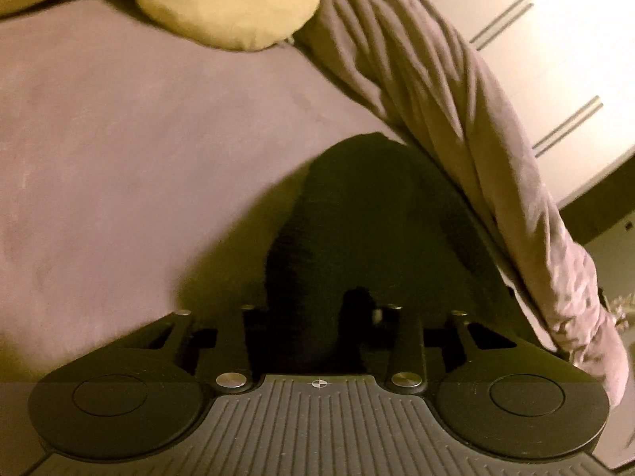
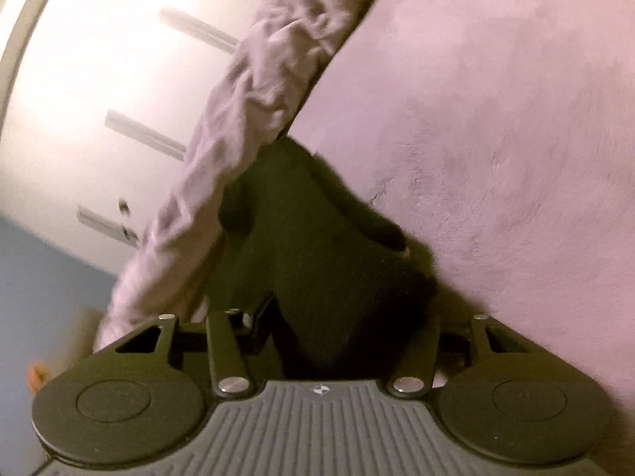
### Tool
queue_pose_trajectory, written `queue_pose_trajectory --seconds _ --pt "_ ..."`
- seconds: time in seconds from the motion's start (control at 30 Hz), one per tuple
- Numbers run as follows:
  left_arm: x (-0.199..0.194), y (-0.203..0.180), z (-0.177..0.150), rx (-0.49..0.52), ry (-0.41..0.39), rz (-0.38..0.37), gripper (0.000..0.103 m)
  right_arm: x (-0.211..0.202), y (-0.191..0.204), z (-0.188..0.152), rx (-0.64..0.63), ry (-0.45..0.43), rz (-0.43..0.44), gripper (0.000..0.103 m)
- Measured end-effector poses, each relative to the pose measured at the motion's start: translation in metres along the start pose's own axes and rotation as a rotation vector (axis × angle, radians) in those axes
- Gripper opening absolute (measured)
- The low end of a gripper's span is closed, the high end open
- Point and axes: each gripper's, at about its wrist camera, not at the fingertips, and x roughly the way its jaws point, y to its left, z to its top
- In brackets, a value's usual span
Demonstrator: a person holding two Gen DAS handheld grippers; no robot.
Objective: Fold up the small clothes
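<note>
Surface: mauve bed sheet [image 1: 119,127] is stretching flat across the bed, filling the left and far part of the left wrist view and the right half of the right wrist view [image 2: 516,119].
Bed edge: gathered, wrinkled side of the sheet [image 1: 456,99] is hanging down at the right of the left wrist view and at the left of the right wrist view [image 2: 222,139].
Background: white wardrobe doors [image 1: 555,59] with long bar handles [image 1: 567,127] are standing beyond the bed edge; they are showing in the right wrist view too [image 2: 99,79].
Cushion: round cream cushion [image 1: 230,0] with dark markings is lying at the far end of the bed.
Garment: small black garment [image 1: 377,230] is lying on the sheet close to the bed's edge, running from both grippers toward the far side [image 2: 325,246]; what kind of garment it is cannot be told.
Left gripper: left gripper [image 1: 321,317] is sitting right at the near end of the black cloth; the fingers are lost in the dark fabric, so their opening cannot be told.
Right gripper: right gripper [image 2: 341,317] is standing partly open, with the black cloth bunching between the fingers [image 2: 262,317]; whether they are pinching it cannot be told.
</note>
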Motion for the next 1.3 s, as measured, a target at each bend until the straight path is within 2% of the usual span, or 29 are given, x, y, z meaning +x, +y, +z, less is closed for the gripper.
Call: queue_pose_trajectory --seconds 0.07,0.1,0.13,0.2,0.23,0.27,0.3,0.33,0.37,0.4,0.5,0.6,0.63,0.7,0.73,0.8,0.83,0.9,1.0,1.1,1.2,1.3 --pt "-0.004 0.000 0.000 0.024 -0.016 -0.014 0.037 0.004 -0.001 0.000 0.017 -0.006 0.021 0.062" --pt "-0.003 0.001 -0.001 0.037 -0.015 -0.008 0.044 0.006 0.001 0.000 0.014 -0.008 0.024 0.065" --pt "-0.001 0.001 -0.002 0.045 -0.009 0.011 0.057 0.007 0.003 0.000 0.007 -0.010 0.027 0.068" --pt "0.003 0.000 -0.004 0.054 0.008 0.018 0.060 0.011 0.009 0.000 -0.027 -0.010 0.009 0.067" --pt "0.004 0.000 -0.005 0.055 0.005 0.018 0.060 0.012 0.011 0.002 -0.048 -0.010 -0.002 0.063" --pt "0.004 0.000 -0.004 0.050 0.004 0.013 0.057 0.014 0.015 0.002 -0.076 -0.008 -0.026 0.058" --pt "0.004 -0.001 -0.002 0.047 0.003 0.005 0.045 0.014 0.017 0.004 -0.101 -0.004 -0.055 0.044" --pt "0.003 -0.001 -0.001 0.046 0.004 -0.005 0.037 0.012 0.019 0.004 -0.132 0.002 -0.081 0.037" --pt "0.002 -0.003 0.001 0.053 -0.001 0.000 0.032 0.012 0.023 0.005 -0.172 0.009 -0.096 0.034" --pt "-0.001 -0.005 0.004 0.068 -0.013 0.008 0.020 0.011 0.028 0.005 -0.227 0.009 -0.115 0.028" --pt "-0.016 -0.013 0.010 0.130 -0.061 0.006 0.019 0.005 0.054 -0.001 -0.413 -0.020 -0.135 0.022" --pt "-0.031 -0.018 0.011 0.183 -0.097 -0.023 0.020 -0.006 0.058 0.001 -0.413 -0.063 -0.044 0.022" --pt "-0.031 -0.018 0.010 0.211 -0.093 0.003 0.028 -0.004 0.056 0.001 -0.426 -0.064 -0.069 0.026" --pt "-0.028 -0.014 0.006 0.258 -0.090 0.097 0.037 0.003 0.052 -0.003 -0.491 -0.025 -0.217 0.037" --pt "-0.027 -0.008 0.004 0.253 -0.074 0.127 0.049 0.003 0.051 -0.005 -0.497 -0.018 -0.255 0.045" --pt "-0.029 0.009 0.002 0.194 -0.029 0.086 0.065 -0.012 0.051 -0.008 -0.492 -0.070 -0.265 0.054" --pt "-0.031 0.015 0.002 0.161 -0.016 0.060 0.074 -0.021 0.054 -0.010 -0.500 -0.107 -0.278 0.054" --pt "-0.031 0.026 0.004 0.108 0.008 0.003 0.078 -0.038 0.061 -0.019 -0.543 -0.178 -0.287 0.054" --pt "-0.020 0.035 0.010 0.024 0.085 -0.071 0.094 -0.049 0.074 -0.036 -0.620 -0.215 -0.265 0.054" --pt "-0.010 0.037 0.014 -0.051 0.115 -0.133 0.098 -0.047 0.082 -0.052 -0.659 -0.209 -0.226 0.054" --pt "0.001 0.036 0.024 -0.096 0.134 -0.142 0.098 -0.050 0.093 -0.065 -0.703 -0.238 -0.250 0.054" --pt "0.009 0.033 0.041 -0.107 0.149 -0.152 0.098 -0.053 0.097 -0.065 -0.711 -0.271 -0.277 0.054"
